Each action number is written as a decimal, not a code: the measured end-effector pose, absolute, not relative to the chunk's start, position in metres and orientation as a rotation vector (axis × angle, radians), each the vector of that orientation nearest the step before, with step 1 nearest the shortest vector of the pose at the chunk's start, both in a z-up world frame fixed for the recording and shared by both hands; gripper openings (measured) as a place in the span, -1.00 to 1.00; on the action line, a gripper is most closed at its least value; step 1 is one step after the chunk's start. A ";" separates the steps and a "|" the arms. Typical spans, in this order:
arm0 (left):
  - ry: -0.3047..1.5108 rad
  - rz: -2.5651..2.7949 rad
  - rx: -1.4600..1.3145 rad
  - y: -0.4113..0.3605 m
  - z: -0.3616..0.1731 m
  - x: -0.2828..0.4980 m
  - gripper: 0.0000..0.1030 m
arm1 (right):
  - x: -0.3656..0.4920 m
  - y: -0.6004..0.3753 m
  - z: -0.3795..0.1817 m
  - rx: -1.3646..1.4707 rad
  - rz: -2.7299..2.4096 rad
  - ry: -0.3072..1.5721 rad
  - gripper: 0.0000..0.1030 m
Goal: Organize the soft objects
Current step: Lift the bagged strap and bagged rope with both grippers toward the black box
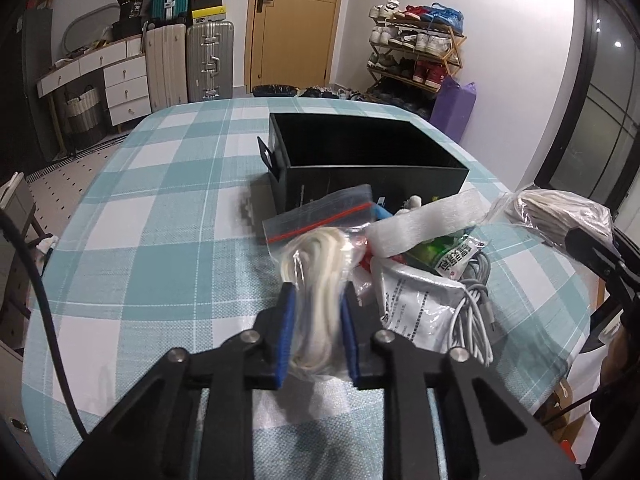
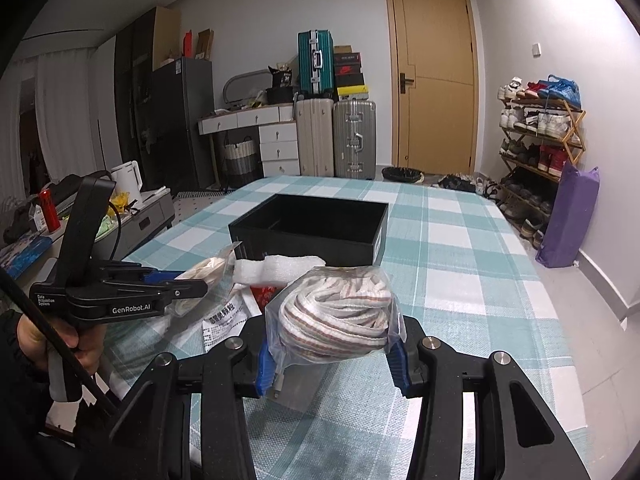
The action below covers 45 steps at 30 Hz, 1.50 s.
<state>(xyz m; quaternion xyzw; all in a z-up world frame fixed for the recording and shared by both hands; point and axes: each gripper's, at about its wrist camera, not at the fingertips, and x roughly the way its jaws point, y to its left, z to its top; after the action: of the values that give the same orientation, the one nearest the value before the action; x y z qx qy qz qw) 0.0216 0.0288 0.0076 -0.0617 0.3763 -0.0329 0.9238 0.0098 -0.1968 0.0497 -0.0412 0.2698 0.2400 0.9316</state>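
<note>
My left gripper is shut on a clear zip bag of cream cord, held over the checked tablecloth; it also shows from the side in the right wrist view. My right gripper is shut on a clear bag of striped rope, lifted above the table; that bag also shows at the right of the left wrist view. An open black box stands behind the pile, also in the right wrist view.
A pile lies in front of the box: a white foam strip, a printed white pouch, a green packet and grey cables. The table has a drop at its left and right edges.
</note>
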 end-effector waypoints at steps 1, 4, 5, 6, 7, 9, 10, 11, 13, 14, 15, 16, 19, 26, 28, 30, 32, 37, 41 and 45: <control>0.770 -0.066 -0.126 0.029 0.009 0.021 -0.68 | 0.009 -0.198 0.051 -0.084 0.490 0.547 -0.12; 0.763 -0.074 -0.128 0.030 0.011 0.019 -0.73 | 0.007 -0.199 0.055 -0.083 0.491 0.536 -0.12; 0.764 -0.074 -0.125 0.030 0.011 0.020 -0.73 | 0.007 -0.198 0.055 -0.084 0.493 0.534 -0.12; 0.764 -0.075 -0.119 0.029 0.010 0.019 -0.73 | 0.007 -0.198 0.055 -0.084 0.495 0.533 -0.12; 0.768 -0.081 -0.119 0.029 0.008 0.020 -0.73 | 0.007 -0.199 0.056 -0.085 0.496 0.533 -0.12; 0.784 -0.089 -0.127 0.030 0.004 0.021 -0.71 | 0.007 -0.198 0.055 -0.085 0.499 0.536 -0.12; 0.793 -0.093 -0.133 0.031 0.001 0.022 -0.66 | 0.007 -0.198 0.055 -0.084 0.499 0.535 -0.12; 0.802 -0.096 -0.135 0.031 -0.002 0.023 -0.51 | 0.007 -0.198 0.055 -0.085 0.500 0.537 -0.12; 0.827 -0.086 -0.131 0.032 -0.008 0.026 -0.10 | 0.007 -0.197 0.055 -0.084 0.501 0.539 -0.12; 0.826 -0.079 -0.134 0.034 -0.010 0.026 -0.02 | 0.007 -0.197 0.055 -0.085 0.502 0.540 -0.12; 0.833 -0.080 -0.146 0.036 -0.013 0.027 -0.02 | 0.007 -0.197 0.055 -0.085 0.503 0.539 -0.12; 0.848 -0.083 -0.156 0.038 -0.016 0.029 0.00 | 0.008 -0.197 0.055 -0.084 0.503 0.540 -0.12; 0.859 -0.099 -0.197 0.046 -0.022 0.032 0.07 | 0.008 -0.195 0.053 -0.083 0.506 0.545 -0.12; 0.908 -0.204 -0.043 0.016 -0.029 0.034 1.00 | 0.012 -0.195 0.047 -0.079 0.514 0.557 -0.12; 0.918 -0.184 -0.019 0.010 -0.029 0.034 0.98 | 0.013 -0.195 0.046 -0.078 0.515 0.557 -0.12; 0.910 -0.181 -0.048 0.013 -0.027 0.034 0.95 | 0.013 -0.194 0.046 -0.076 0.515 0.559 -0.12; 0.895 -0.171 -0.051 0.017 -0.025 0.030 0.67 | 0.014 -0.194 0.046 -0.076 0.515 0.558 -0.12; 0.877 -0.168 -0.092 0.028 -0.020 0.028 -0.28 | 0.017 -0.194 0.043 -0.070 0.512 0.556 -0.12; 0.836 -0.148 -0.074 0.023 -0.014 0.021 -0.47 | 0.017 -0.194 0.043 -0.070 0.520 0.555 -0.12; 0.802 -0.149 -0.066 0.021 -0.004 0.014 -0.51 | 0.017 -0.193 0.045 -0.073 0.527 0.551 -0.12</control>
<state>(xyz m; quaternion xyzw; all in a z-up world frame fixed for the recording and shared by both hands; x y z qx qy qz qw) 0.0144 0.0208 -0.0036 -0.0321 0.3898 -0.0724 0.9175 0.0174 -0.1932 0.0446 -0.0358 0.2689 0.2569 0.9276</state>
